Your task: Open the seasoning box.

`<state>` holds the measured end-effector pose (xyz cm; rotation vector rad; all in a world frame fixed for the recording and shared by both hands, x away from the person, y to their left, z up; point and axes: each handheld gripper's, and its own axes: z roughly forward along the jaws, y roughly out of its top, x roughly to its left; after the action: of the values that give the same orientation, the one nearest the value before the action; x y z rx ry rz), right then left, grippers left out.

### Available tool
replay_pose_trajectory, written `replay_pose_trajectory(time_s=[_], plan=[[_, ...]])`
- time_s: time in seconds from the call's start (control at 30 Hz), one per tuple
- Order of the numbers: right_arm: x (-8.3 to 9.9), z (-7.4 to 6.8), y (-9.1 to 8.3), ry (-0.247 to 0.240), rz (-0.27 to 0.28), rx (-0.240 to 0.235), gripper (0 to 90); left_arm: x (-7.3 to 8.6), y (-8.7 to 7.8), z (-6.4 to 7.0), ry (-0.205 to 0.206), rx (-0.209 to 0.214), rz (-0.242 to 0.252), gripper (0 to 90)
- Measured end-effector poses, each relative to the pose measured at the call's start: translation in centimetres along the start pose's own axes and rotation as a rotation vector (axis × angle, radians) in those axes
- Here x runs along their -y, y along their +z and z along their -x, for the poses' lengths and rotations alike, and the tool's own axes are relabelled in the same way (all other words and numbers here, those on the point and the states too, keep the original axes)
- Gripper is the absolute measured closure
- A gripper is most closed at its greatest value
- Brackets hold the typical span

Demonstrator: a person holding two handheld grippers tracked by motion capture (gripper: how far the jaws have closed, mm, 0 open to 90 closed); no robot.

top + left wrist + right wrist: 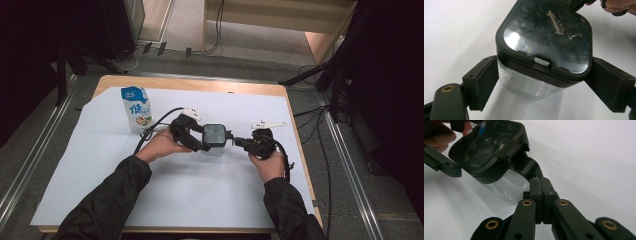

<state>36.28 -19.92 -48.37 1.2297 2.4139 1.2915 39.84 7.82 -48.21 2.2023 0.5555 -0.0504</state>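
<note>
A clear square jar with a black glossy lid sits at the middle of the table. My left gripper clamps it from the left. In the left gripper view the pads press both sides of the jar just under its lid. My right gripper reaches in from the right. In the right gripper view its fingertips are pinched together on a black flap that sticks out from the edge of the lid.
A blue and white carton stands upright at the back left, on the white sheet that covers the wooden table. Cables trail from both grippers. Dark stands and floor rails flank the table.
</note>
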Motion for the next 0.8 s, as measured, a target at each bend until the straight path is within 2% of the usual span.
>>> replay_pose_trajectory(time_s=[0.2,0.27,0.47,0.8], plan=[[0.0,0.0,0.0,-0.002,-0.002,0.001,90.0,-0.1,-0.1,0.1,-0.002,-0.007,-0.002,14.0],[0.0,0.0,0.0,-0.005,-0.004,0.003,90.0,-0.2,-0.3,0.1,-0.005,-0.004,0.012,14.2],[-0.1,0.0,0.1,-0.008,-0.006,0.007,90.0,-0.4,-0.6,0.4,0.002,-0.023,0.006,15.4],[-0.1,-0.2,0.1,-0.009,-0.009,0.004,90.0,-0.5,-1.4,0.5,-0.001,-0.018,0.002,17.3]])
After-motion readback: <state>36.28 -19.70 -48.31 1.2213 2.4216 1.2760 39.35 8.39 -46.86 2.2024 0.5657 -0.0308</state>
